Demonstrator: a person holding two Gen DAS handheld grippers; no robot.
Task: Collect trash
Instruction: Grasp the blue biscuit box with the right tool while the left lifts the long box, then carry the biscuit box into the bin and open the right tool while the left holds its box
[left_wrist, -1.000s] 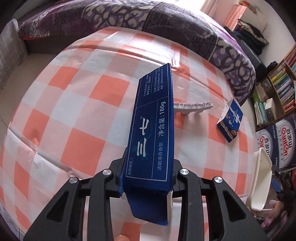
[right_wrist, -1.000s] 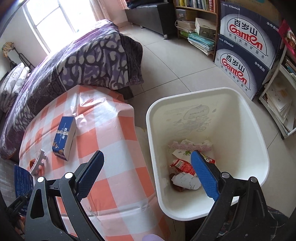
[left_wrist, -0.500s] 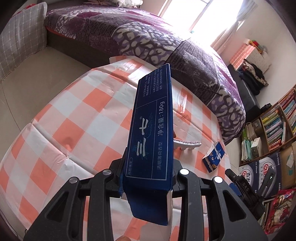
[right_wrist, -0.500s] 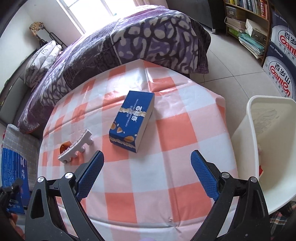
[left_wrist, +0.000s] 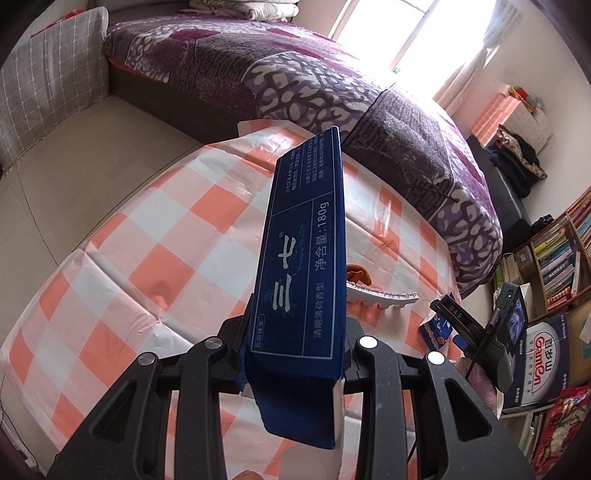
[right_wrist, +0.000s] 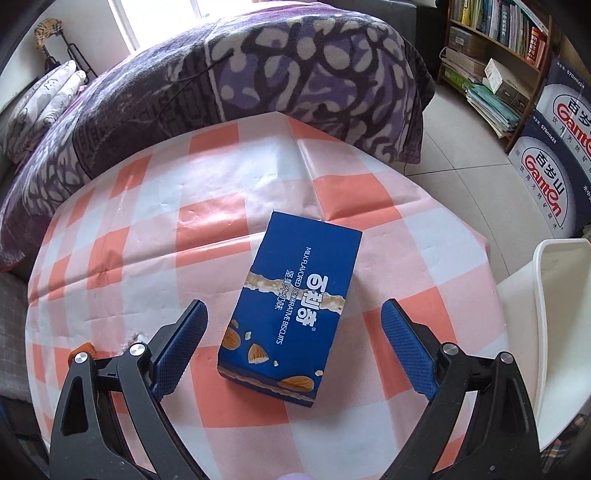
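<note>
Left wrist view: the left gripper (left_wrist: 295, 354) is clamped on the near end of a long dark-blue toothpaste box (left_wrist: 304, 258), jaws narrowed against its sides, the box raised above the orange-and-white checked tablecloth (left_wrist: 155, 266) and pointing toward 12 o'clock. At 3 o'clock of the box lies a white serrated plastic piece (left_wrist: 384, 300). In the right wrist view, the right gripper (right_wrist: 293, 332) hangs with jaws wide apart and empty over a blue biscuit box (right_wrist: 295, 306) lying flat on the cloth; a white trash bin (right_wrist: 557, 317) stands at 3 o'clock.

Blue biscuit box (right_wrist: 291, 314) flat on tablecloth (right_wrist: 229, 177)
</note>
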